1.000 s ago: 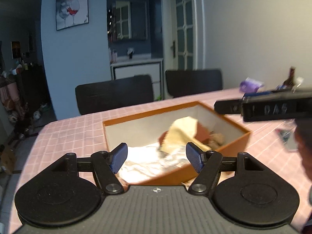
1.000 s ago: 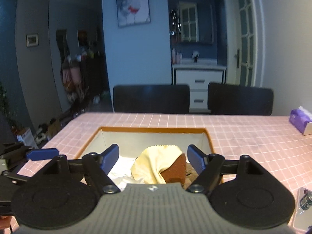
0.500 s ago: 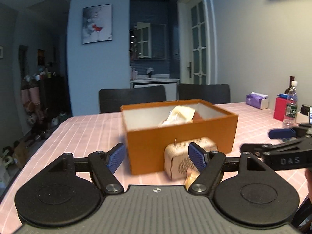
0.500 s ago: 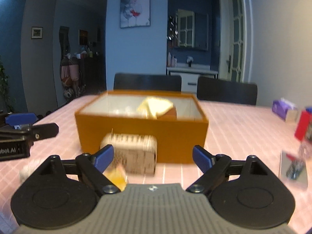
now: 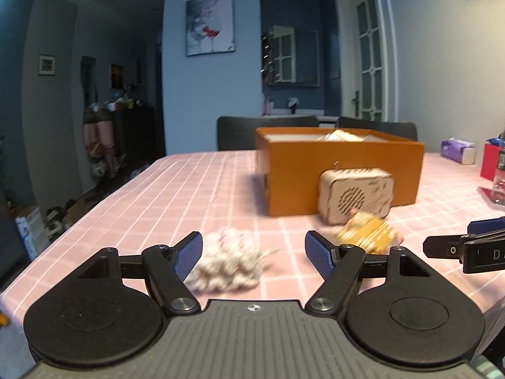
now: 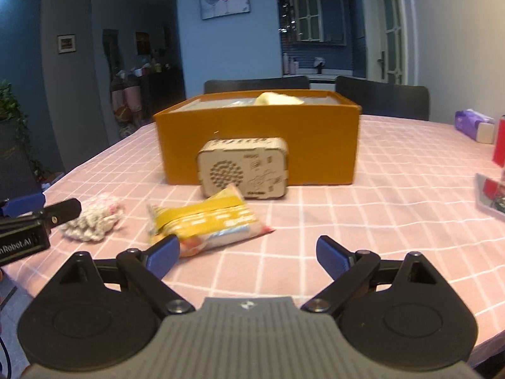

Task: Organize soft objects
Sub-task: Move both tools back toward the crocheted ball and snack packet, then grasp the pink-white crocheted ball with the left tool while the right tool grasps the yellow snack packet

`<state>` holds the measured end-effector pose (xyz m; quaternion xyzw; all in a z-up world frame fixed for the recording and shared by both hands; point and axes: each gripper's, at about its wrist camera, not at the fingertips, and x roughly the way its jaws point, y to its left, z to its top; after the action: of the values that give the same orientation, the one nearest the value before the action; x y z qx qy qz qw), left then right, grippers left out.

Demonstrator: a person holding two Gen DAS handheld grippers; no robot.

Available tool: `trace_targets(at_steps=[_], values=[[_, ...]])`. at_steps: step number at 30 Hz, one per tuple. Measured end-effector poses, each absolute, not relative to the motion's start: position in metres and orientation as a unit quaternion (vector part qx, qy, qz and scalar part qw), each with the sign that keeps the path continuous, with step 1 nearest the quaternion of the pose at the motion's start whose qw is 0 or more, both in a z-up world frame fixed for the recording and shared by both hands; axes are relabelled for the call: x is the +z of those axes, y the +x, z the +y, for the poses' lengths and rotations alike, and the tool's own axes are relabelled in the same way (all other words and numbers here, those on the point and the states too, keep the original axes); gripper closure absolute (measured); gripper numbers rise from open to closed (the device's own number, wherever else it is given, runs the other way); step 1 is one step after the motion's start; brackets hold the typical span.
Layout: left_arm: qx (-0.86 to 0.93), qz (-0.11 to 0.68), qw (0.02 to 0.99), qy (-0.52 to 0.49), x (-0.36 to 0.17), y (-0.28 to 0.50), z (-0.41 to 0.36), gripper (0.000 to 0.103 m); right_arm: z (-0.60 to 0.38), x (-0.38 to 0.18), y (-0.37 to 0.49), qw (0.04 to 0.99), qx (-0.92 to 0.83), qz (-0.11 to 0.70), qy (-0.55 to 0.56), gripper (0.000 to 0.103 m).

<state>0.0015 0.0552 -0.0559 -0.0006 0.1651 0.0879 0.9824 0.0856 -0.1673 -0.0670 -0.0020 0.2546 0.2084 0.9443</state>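
Note:
A white knitted bundle point(image 5: 225, 262) lies on the pink checked tablecloth point(image 5: 195, 195), between the open fingers of my left gripper point(image 5: 252, 243), nearer the left pad; no pad presses on it. A soft yellow packet point(image 6: 205, 221) lies just ahead of my right gripper point(image 6: 246, 243), by its left finger. The right jaws are opening, with nothing gripped. Behind stands an orange box point(image 6: 258, 148) with a pale yellow cloth point(image 6: 277, 98) sticking out of it.
A small wooden speaker-like box point(image 6: 243, 170) leans against the orange box's front. A purple tissue pack point(image 6: 473, 124), a red item point(image 5: 490, 165) and a phone-like object point(image 6: 489, 195) sit at the right. Dark chairs point(image 6: 382, 98) stand behind the table.
Both grippers have dropped from over the orange box and pulled back to table height near the front edge. The knitted bundle and the yellow packet have come into view. Both jaws stand a little wider.

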Motion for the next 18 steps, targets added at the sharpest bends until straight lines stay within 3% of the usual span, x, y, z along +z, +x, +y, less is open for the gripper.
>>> trace_targets(at_steps=[3, 18], values=[[0.106, 0.169, 0.980, -0.006, -0.061, -0.007, 0.065, 0.016, -0.155, -0.073, 0.083, 0.939, 0.224, 0.260, -0.003, 0.006], [0.155, 0.202, 0.967, -0.030, -0.074, -0.004, 0.118, 0.015, -0.107, -0.086, 0.111, 0.927, 0.227, 0.298, -0.012, 0.003]])
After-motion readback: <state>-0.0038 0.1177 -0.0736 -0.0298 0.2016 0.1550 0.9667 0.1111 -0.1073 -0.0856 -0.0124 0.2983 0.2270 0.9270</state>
